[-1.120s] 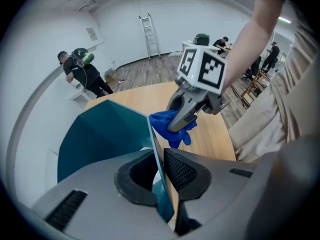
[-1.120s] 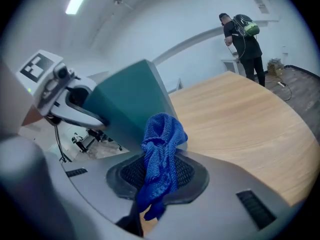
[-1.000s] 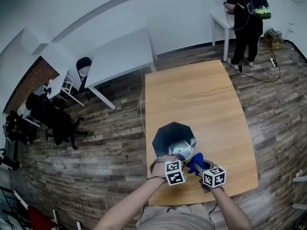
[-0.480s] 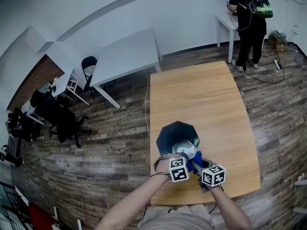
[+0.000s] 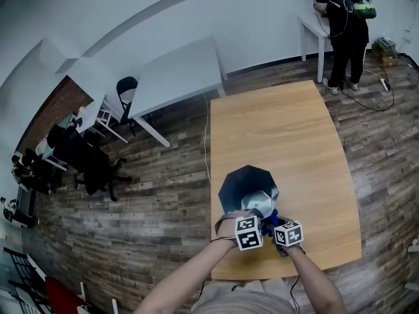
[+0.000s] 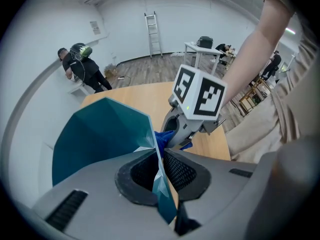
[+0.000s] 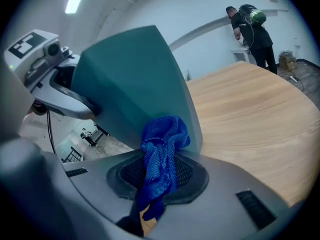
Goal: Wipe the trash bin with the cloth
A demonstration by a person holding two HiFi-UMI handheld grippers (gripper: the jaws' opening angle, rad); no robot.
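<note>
A dark teal, faceted trash bin (image 5: 246,183) stands near the front edge of the wooden table (image 5: 281,129). My left gripper (image 5: 252,216) comes down from above and is shut on the bin's near rim; in the left gripper view the thin wall (image 6: 100,134) runs between the jaws of that gripper (image 6: 159,166). My right gripper (image 7: 159,171) is shut on a blue cloth (image 7: 162,149), which lies bunched against the bin's outer side (image 7: 135,79). The cloth (image 5: 270,218) shows just right of the bin in the head view, by the right gripper (image 5: 272,222).
A person with a backpack (image 5: 344,18) stands at a white desk at the far right. A white table (image 5: 177,74) and black chairs (image 5: 88,162) stand left of the wooden table on the plank floor. The table's front edge (image 5: 281,270) is close to both grippers.
The right gripper has sunk with the cloth and drawn closer to the bin's side and the left gripper. The left gripper keeps its hold on the rim.
</note>
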